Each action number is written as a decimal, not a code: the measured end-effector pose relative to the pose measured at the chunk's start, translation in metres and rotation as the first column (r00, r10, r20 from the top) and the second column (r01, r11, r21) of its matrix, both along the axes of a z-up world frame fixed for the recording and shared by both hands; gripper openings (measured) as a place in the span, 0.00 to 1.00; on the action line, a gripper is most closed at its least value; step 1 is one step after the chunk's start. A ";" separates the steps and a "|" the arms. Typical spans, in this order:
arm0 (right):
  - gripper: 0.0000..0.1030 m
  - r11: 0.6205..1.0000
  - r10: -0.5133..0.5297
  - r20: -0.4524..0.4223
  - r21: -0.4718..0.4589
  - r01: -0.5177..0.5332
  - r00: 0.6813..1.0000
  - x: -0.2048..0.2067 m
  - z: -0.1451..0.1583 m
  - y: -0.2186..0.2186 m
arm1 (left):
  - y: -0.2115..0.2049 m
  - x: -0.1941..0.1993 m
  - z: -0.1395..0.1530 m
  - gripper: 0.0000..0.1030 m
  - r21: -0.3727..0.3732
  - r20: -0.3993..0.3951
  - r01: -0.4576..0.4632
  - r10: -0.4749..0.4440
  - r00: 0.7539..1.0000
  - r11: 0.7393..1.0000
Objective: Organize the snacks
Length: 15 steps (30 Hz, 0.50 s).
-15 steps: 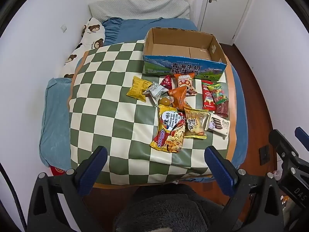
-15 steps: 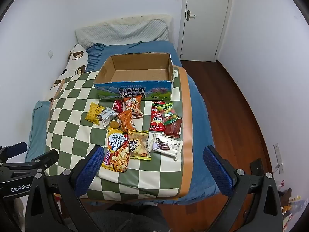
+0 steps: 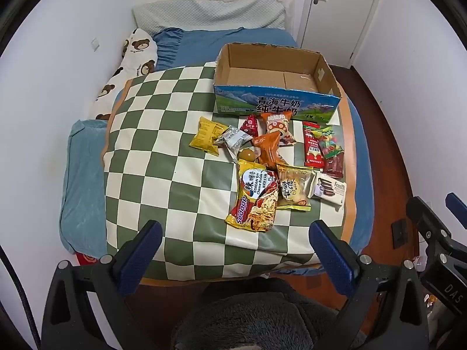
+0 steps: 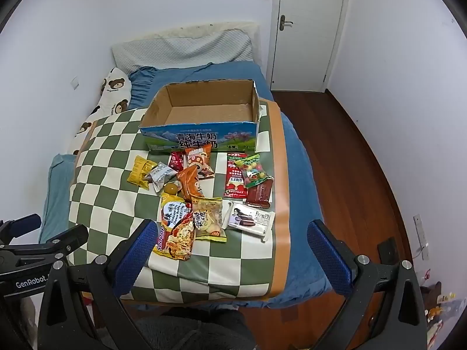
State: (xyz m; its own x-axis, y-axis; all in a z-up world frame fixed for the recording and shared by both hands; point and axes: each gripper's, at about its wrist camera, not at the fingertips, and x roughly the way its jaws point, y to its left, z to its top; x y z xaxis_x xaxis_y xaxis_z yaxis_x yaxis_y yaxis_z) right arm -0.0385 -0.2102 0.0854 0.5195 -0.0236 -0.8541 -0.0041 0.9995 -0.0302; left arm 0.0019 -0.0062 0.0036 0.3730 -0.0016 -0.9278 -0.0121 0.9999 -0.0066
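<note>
Several snack packets lie on a green-and-white checkered blanket (image 3: 163, 151) on a bed. Nearest are a yellow noodle pack (image 3: 255, 198) (image 4: 175, 227), a bun packet (image 3: 292, 188) and a white Franzzi box (image 3: 328, 189) (image 4: 251, 218). Farther back lie a yellow bag (image 3: 205, 135), an orange packet (image 3: 268, 148) and a red packet (image 3: 312, 144). An empty open cardboard box (image 3: 277, 83) (image 4: 204, 116) stands behind them. My left gripper (image 3: 233, 248) is open and empty, above the bed's near edge. My right gripper (image 4: 233, 245) is open and empty, also short of the snacks.
Pillows (image 3: 210, 14) and a bear-print cushion (image 3: 131, 67) lie at the bed's head and left side. A white door (image 4: 309, 29) and wooden floor (image 4: 350, 151) are on the right. A white wall runs along the left.
Both views have shifted very slightly; the snacks and box have not moved. Both grippers stay open.
</note>
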 end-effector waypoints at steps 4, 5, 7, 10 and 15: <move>1.00 1.000 -0.002 0.002 -0.004 0.002 1.000 -0.001 0.000 -0.001 | -0.004 0.004 0.002 1.00 0.002 0.000 0.001 -0.001 1.000 1.000; 1.00 1.000 -0.001 0.003 -0.005 0.001 1.000 -0.001 0.000 -0.001 | -0.004 0.003 0.002 1.00 0.004 0.001 0.001 -0.001 1.000 1.000; 1.00 1.000 -0.003 0.006 -0.004 0.003 1.000 -0.003 -0.002 -0.006 | -0.005 0.004 0.003 1.00 0.002 0.001 0.002 -0.002 1.000 1.000; 1.00 1.000 -0.005 0.007 -0.004 0.005 1.000 -0.002 0.002 -0.006 | -0.008 0.005 0.006 1.00 0.002 0.004 0.002 -0.002 1.000 1.000; 1.00 1.000 -0.006 0.006 0.000 0.006 1.000 -0.002 0.001 -0.007 | -0.008 0.003 0.007 1.00 0.001 0.013 0.008 -0.008 1.000 1.000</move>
